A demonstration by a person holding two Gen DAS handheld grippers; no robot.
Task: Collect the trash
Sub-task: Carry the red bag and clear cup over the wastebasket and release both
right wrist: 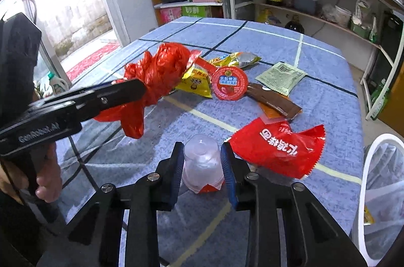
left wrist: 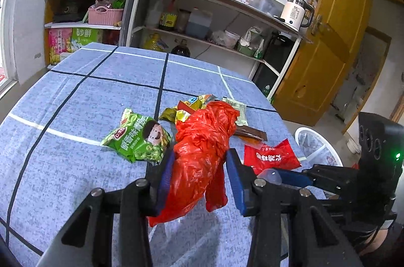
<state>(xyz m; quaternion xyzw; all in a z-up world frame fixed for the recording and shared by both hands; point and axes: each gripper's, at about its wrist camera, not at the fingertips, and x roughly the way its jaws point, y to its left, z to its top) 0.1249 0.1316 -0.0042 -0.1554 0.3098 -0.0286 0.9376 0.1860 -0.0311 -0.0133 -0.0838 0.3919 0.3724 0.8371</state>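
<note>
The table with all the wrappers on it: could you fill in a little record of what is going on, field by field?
Surface: table under a blue checked cloth
Left gripper: shut on a crumpled red plastic bag, lifted off the cloth
Right gripper: pads on both sides of a clear plastic cup, upside down
Loose trash: green snack packet, red foil wrapper, round red lid, brown sachet, yellow packet
Bin: white-rimmed basket with a clear liner, past the table's right edge

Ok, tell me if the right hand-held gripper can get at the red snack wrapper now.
Probably not yet: the right hand-held gripper is shut on a clear plastic cup. The red snack wrapper lies uncovered just beside it.
</note>
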